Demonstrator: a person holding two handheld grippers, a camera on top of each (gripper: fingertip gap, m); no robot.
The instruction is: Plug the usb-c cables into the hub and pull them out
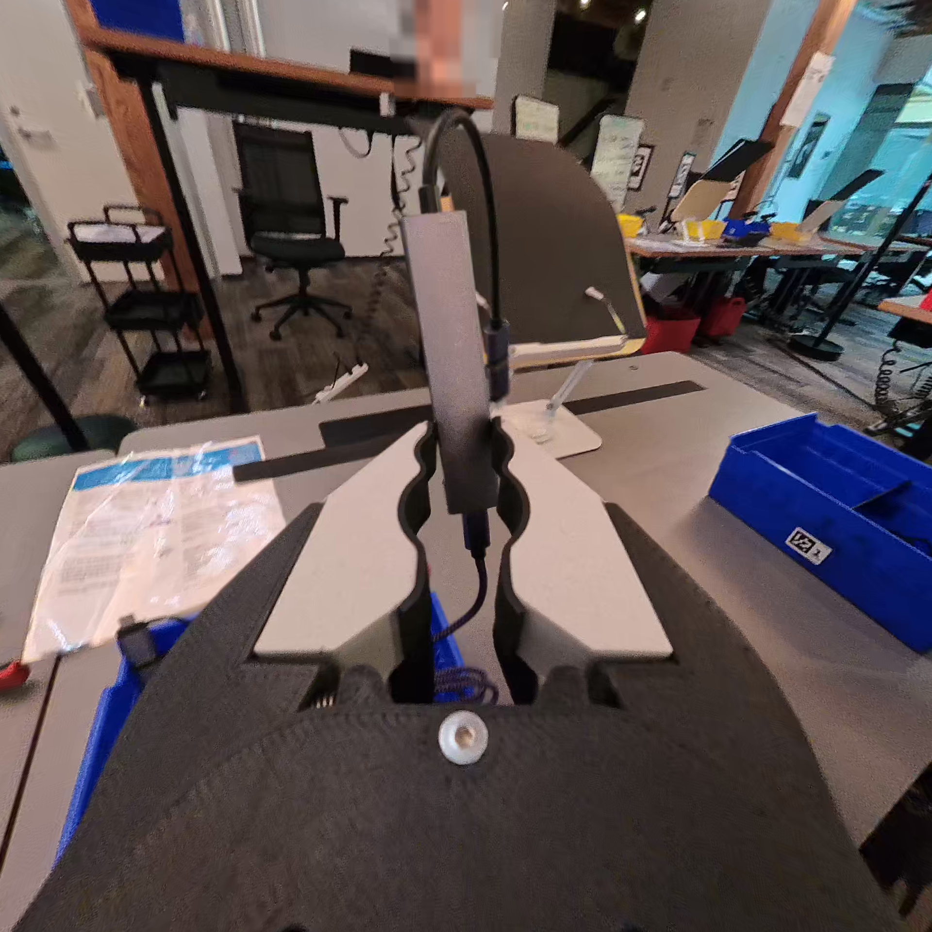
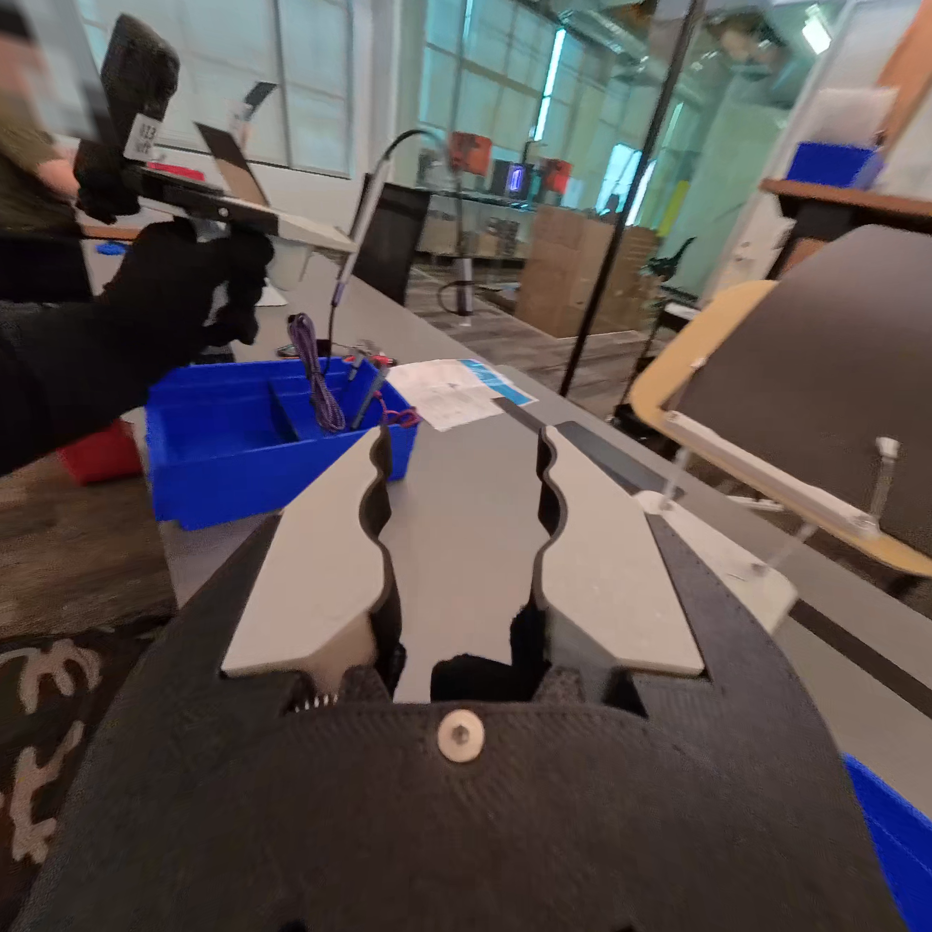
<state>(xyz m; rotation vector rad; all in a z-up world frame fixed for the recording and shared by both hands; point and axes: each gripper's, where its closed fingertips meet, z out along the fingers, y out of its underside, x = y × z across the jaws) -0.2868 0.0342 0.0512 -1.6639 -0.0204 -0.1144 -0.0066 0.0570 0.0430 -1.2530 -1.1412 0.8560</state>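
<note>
My left gripper (image 1: 461,431) is shut on the near end of a grey usb hub (image 1: 446,323), which points forward above the table. A purple braided usb-c cable (image 1: 471,605) is plugged into the hub's near end and hangs down between the fingers. The hub's black cable (image 1: 476,166) arches over to a plug (image 1: 497,353) at its right side. My right gripper (image 2: 464,439) is open and empty over the grey table (image 2: 454,529). In the right wrist view a gloved hand (image 2: 191,292) holds the left gripper (image 2: 312,234) with the hub (image 2: 362,222) at the upper left.
A blue bin (image 2: 242,454) under the hub holds the purple cable's coil (image 2: 315,383) and other leads. A second blue bin (image 1: 832,529) sits to the right. A paper sheet in plastic (image 1: 161,529) lies on the left. A dark board on a white stand (image 2: 807,403) rises behind. Spacing between my two grippers at the tips: around 30 cm.
</note>
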